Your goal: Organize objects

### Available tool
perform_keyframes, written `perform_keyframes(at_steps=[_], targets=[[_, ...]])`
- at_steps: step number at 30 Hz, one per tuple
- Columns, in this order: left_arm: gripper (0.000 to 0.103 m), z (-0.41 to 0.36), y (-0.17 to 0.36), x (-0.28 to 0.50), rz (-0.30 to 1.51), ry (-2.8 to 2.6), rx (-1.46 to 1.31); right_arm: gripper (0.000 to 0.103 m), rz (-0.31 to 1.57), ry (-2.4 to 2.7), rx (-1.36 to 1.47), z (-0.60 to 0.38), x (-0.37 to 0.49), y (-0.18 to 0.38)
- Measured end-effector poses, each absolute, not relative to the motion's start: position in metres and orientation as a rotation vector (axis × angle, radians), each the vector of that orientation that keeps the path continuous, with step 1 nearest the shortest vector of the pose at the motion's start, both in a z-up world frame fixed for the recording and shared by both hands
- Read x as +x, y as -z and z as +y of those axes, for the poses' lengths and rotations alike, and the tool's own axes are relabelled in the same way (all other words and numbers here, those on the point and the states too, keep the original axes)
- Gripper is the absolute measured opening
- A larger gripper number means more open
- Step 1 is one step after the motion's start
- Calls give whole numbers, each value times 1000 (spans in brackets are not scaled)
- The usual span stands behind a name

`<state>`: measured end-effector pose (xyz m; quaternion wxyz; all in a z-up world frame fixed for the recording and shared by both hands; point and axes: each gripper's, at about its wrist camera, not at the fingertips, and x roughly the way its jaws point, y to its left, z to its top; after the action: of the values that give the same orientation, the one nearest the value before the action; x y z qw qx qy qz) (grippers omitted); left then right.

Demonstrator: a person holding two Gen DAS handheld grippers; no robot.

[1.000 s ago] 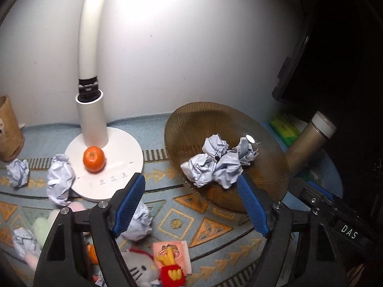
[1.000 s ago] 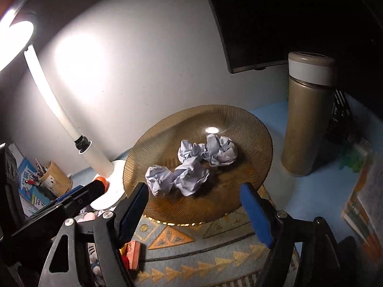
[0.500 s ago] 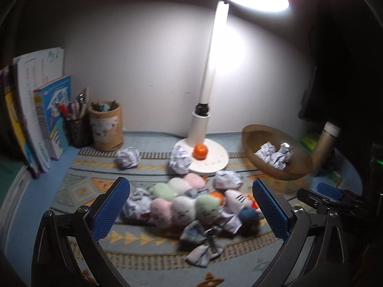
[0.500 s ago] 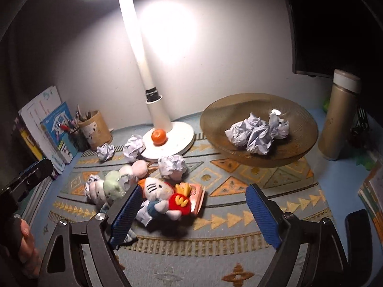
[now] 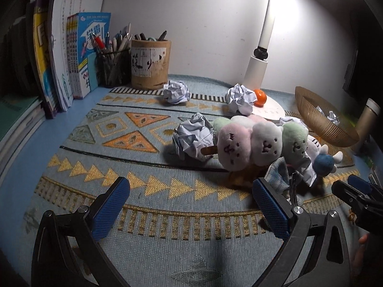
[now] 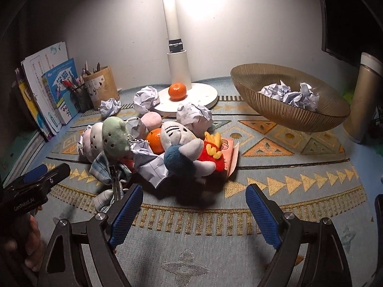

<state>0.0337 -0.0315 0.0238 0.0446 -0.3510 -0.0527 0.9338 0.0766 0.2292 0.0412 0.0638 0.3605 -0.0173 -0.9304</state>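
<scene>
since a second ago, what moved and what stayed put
Both grippers pulled back from the bowl toward the toy pile, and their jaws spread wider: left gripper and right gripper hold nothing. The paper balls in the bowl, the orange on the lamp base and the plush toys lie unchanged.

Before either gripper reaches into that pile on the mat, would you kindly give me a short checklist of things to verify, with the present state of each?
1. Left gripper empty, jaws wide: ok.
2. Right gripper empty, jaws apart: ok.
3. Bowl has room beside the paper balls in it: ok.
4. Loose paper balls within free reach: ok for the one by the pen holder; not ok for the one pressed against the plush skewer.
5. Pile untangled: not ok; the cat plush, an orange and crumpled paper overlap.
6. Orange on the lamp base steady: cannot tell.
</scene>
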Motion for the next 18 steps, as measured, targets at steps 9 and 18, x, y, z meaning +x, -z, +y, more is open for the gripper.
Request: perform_keyframes(at_steps=[9, 18], targets=[[102, -33, -22, 35, -175, -2856, -1083, 88, 75, 2862, 1065, 217, 80, -41], [102, -35, -22, 34, -193, -2860, -1098, 91, 91, 2904, 1038, 217, 84, -44]])
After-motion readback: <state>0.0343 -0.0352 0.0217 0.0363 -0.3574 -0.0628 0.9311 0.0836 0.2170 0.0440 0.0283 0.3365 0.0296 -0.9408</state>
